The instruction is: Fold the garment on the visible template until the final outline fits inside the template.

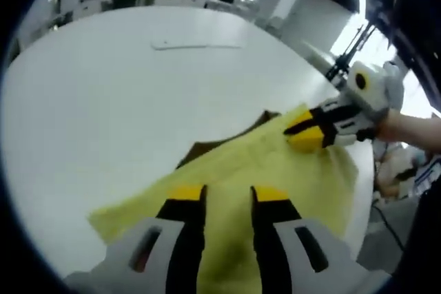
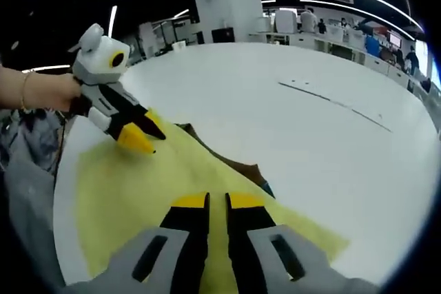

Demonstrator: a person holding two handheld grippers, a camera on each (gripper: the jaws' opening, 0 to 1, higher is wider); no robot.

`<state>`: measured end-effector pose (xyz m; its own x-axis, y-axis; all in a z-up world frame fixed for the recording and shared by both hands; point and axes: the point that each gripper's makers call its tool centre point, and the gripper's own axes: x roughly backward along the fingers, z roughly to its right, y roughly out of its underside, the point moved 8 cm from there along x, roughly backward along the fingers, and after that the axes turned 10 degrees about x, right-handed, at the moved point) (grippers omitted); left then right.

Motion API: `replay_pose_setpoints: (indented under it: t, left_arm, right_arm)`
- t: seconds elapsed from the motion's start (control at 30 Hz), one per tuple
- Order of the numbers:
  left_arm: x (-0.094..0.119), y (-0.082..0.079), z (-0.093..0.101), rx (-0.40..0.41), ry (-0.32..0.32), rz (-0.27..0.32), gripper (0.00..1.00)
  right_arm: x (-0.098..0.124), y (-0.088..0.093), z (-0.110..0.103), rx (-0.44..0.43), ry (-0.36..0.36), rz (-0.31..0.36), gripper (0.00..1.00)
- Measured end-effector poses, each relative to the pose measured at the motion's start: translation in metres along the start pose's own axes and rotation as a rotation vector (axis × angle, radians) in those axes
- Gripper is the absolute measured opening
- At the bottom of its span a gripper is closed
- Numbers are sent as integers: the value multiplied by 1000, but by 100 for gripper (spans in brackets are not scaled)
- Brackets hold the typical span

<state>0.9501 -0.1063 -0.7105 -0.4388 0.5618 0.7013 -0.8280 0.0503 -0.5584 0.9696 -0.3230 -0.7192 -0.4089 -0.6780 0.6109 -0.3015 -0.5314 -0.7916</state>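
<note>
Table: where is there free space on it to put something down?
The white table is bare from the yellow cloth out to the thin line marked on it and on to the far rim; the right gripper view shows this too. It is crowded at the cloth, where both tongs, left and right, work.

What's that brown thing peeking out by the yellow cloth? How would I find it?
Start with the big white table, then find the yellow garment spread near its edge. The brown thing pokes out from under the cloth's far edge, on the side away from the tongs. It is the one dark, dull patch against bright yellow and white.
</note>
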Motion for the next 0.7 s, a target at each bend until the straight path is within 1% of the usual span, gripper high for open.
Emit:
replay_pose_setpoints:
  t: [0.23,0.33,0.4,0.43,0.5,0.57,0.7]
  left_arm:
    - [0,-2,-3,12,-5,-4,22]
    - [2,-5,-4,11,-24,1,25]
    - [6,-9,-5,8,-52,21,29]
    - [10,-11,-5,3,-58,38,30]
    - [16,-14,-4,4,-70,52,33]
    - [24,-16,-5,-1,-82,68,34]
    - [43,-12,-2,8,-98,94,36]
  right_arm:
    - [2,5,11,8,23,-24,8]
    - [6,7,16,10,44,-38,8]
    - [11,6,21,14,66,-47,9]
    - [15,5,23,13,77,-44,10]
    - [24,2,26,9,89,-34,11]
    - [33,1,28,15,105,-33,12]
    - [52,2,27,19,125,-45,13]
